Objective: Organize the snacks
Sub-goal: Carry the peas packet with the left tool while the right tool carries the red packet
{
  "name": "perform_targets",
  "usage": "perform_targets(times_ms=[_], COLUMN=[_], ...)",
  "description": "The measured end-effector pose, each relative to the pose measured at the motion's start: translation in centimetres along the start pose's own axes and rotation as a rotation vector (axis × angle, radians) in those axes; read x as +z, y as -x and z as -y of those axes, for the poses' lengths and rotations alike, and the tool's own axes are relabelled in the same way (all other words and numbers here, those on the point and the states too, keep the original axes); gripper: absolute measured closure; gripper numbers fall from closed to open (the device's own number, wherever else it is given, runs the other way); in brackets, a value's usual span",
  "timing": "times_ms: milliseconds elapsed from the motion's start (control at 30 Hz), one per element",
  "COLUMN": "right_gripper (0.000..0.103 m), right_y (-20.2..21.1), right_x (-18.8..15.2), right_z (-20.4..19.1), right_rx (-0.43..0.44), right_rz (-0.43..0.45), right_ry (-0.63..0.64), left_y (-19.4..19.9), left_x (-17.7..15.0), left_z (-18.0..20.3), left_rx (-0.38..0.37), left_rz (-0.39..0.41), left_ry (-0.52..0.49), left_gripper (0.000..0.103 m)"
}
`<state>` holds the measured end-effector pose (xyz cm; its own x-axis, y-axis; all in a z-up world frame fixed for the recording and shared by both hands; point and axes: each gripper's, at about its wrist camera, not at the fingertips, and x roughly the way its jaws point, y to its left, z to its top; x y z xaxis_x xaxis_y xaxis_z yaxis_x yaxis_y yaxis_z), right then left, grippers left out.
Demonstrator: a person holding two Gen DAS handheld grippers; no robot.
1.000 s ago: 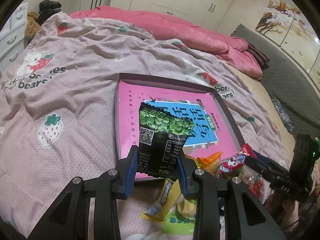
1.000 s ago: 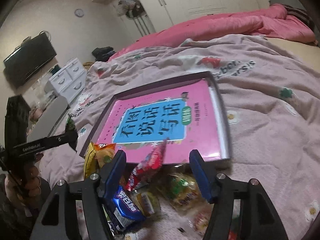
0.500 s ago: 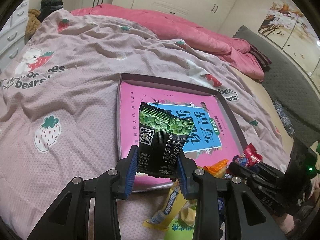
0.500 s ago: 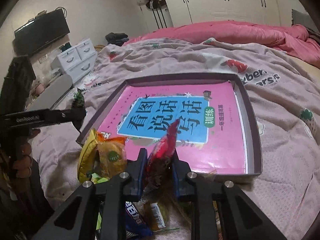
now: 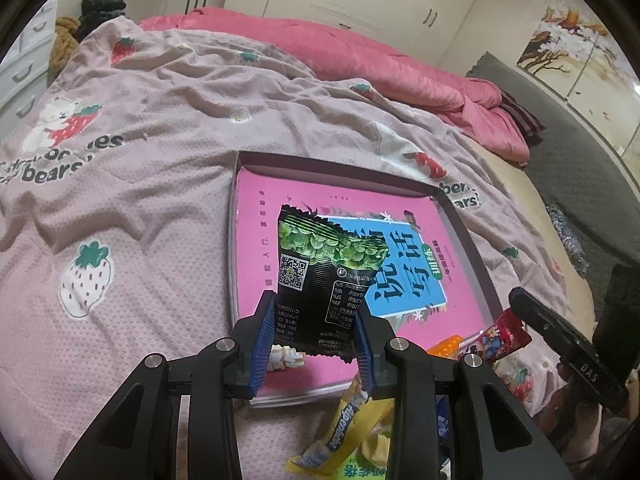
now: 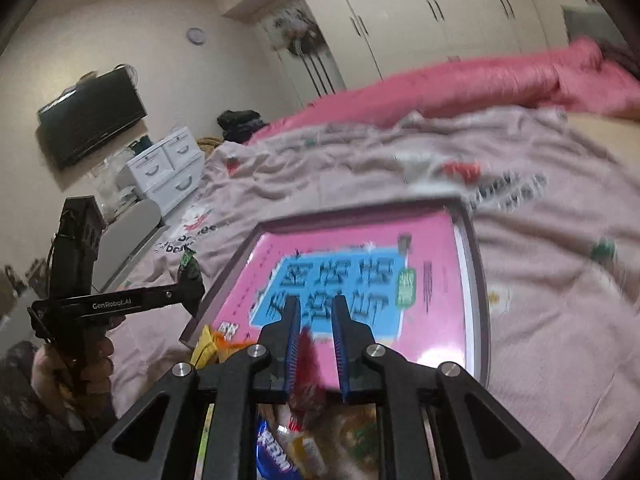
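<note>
L tongs (image 5: 316, 344) pinching a black-and-green pea packet (image 5: 326, 276) by its lower edge; packet standing upright, long axis running up from the pads, hanging just over the near-left corner of the shallow box (image 5: 460, 216) on the bed. Box is holding a pink book (image 5: 280, 200) flat inside.

R tongs (image 6: 316, 344) have just been closing and are nearly pressed together on a red wrapper (image 6: 308, 360); view is blurred, so exact hold is hard to read, but wrapper is sitting between the pads, sticking up and fwd. In the L view the same red wrapper (image 5: 506, 334) is showing at the box's near-right corner, above the loose snack pile (image 5: 352, 432) on the bedspread (image 5: 140, 200).

Key relation: box is lying straight ahead of both tongs and slightly below. L packet is already over the book, so L is nearer a drop; R wrapper is only at the near rim, prob. needing to go fwd before release.
</note>
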<state>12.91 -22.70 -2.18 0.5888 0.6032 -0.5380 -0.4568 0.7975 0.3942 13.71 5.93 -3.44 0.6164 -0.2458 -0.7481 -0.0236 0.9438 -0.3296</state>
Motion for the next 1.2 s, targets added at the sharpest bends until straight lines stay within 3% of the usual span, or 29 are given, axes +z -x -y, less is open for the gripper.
perform_targets(times_ms=[33,100,233,333,400,533,800,1200], right_gripper=[0.072,0.038,0.034,0.034,0.037,0.046,0.080,0.085], right_y=[0.2,0.9,1.2,-0.5,-1.7,-3.0,-3.9,-0.7], right_x=[-0.1,-0.2,-1.1,-2.5,-3.3,-4.0,-4.3,-1.8], right_z=[0.1,0.2,-0.2,-0.9,-1.7,-2.6,-3.4,-4.1], right_rx=[0.008,0.030,0.046,0.011,-0.020,-0.050,-0.124,-0.026], right_rz=[0.001,0.014,-0.004,-0.098,-0.148,-0.168,-0.151,-0.027], right_ry=[-0.008,-0.034,-0.048,-0.017,0.029,0.096,0.217,0.189], left_y=[0.0,-0.1,0.0,-0.1,-0.1,0.0,-0.1,0.0], left_x=[0.0,-0.1,-0.1,-0.1,-0.1,-0.2,-0.3,0.0], left_z=[0.0,0.1,0.0,-0.1,-0.1,-0.2,-0.1,-0.3], left_rx=[-0.001,-0.002,-0.007,-0.010,-0.013,-0.016,-0.019,-0.024], left_rz=[-0.001,-0.001,-0.004,-0.006,-0.008,-0.007,-0.013,-0.002], left_ry=[0.000,-0.003,0.001,0.004,0.005,0.006,0.008,0.018], left_gripper=[0.066,0.066,0.066,0.066,0.066,0.066,0.066,0.066])
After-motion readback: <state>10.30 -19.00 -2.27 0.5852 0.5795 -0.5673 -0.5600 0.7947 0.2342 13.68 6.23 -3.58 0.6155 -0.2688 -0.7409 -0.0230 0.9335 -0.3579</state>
